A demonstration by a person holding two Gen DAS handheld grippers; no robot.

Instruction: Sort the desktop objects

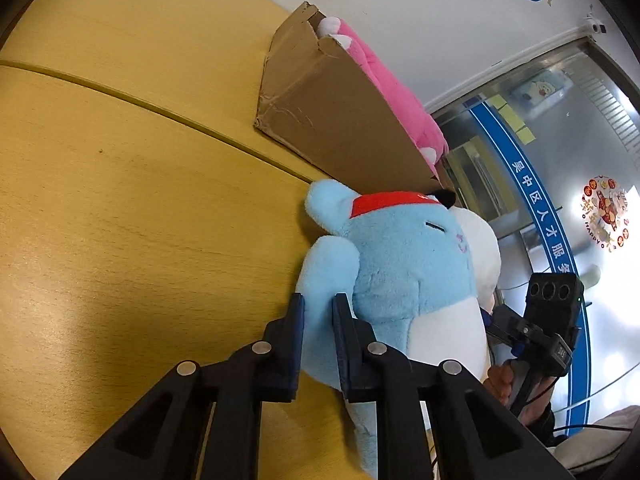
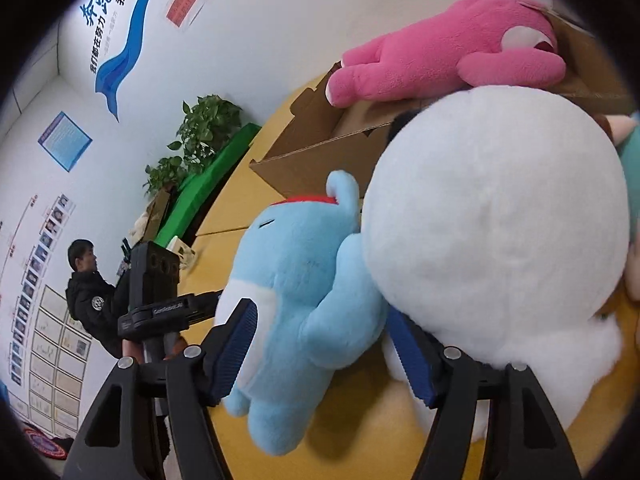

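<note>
A light blue plush toy (image 1: pixel 404 264) with a red headband lies on the wooden table (image 1: pixel 120 200). My left gripper (image 1: pixel 318 300) is shut on its blue arm. In the right wrist view the same blue plush (image 2: pixel 296 292) lies between my right gripper's (image 2: pixel 324 320) spread jaws, which are open around its arm and side. A big white plush (image 2: pixel 496 232) presses against the right finger. A pink plush (image 2: pixel 448 52) lies on top of the cardboard box (image 2: pixel 320 152), which also shows in the left wrist view (image 1: pixel 336 108).
The other hand-held gripper with its camera shows in the left wrist view (image 1: pixel 548 320) and in the right wrist view (image 2: pixel 156 292). A person in black (image 2: pixel 88 296) stands by the wall. A plant (image 2: pixel 200 136) and a green mat (image 2: pixel 208 184) lie beyond the table.
</note>
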